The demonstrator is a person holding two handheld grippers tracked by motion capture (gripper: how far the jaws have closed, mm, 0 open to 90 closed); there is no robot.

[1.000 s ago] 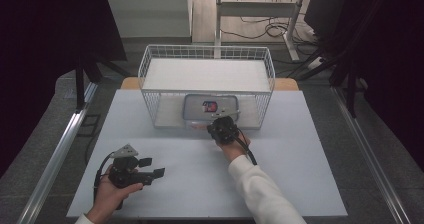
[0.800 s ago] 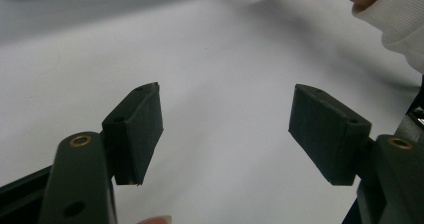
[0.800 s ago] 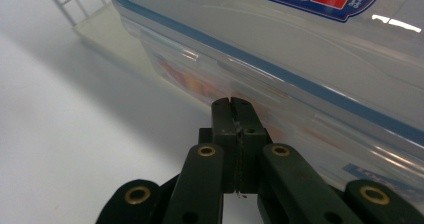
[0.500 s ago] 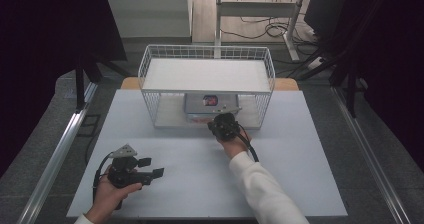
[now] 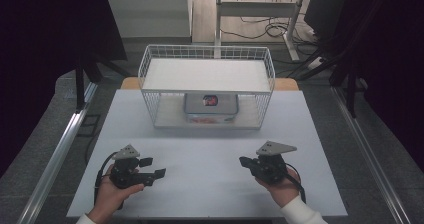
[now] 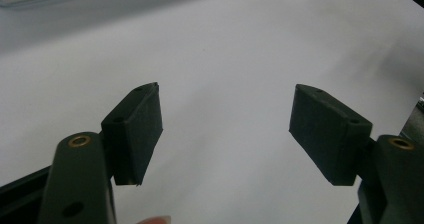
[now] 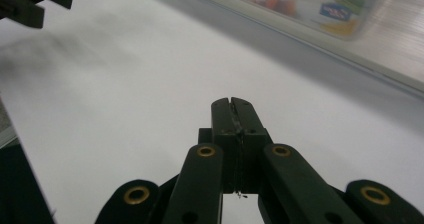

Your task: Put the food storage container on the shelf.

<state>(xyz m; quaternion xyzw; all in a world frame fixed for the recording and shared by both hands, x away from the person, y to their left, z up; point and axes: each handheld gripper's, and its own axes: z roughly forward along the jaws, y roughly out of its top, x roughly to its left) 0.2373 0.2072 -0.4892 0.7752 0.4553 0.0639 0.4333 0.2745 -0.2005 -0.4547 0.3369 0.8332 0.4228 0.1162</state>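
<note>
I have pulled my right tongs (image 5: pixel 244 161) back from the wire basket (image 5: pixel 206 86) to the near right of the white tabletop (image 5: pixel 210 149), well apart from my left tongs (image 5: pixel 153 167) at the near left. The tabletop stands in a dim room with grey floor on both sides, and the basket at its far middle holds a clear lidded box (image 5: pixel 210 108) of colourful contents under its white upper shelf. Bare tabletop lies between basket and tongs; my left tongs (image 6: pixel 225 126) are spread wide, my right tongs (image 7: pixel 233 104) pressed together on nothing.
</note>
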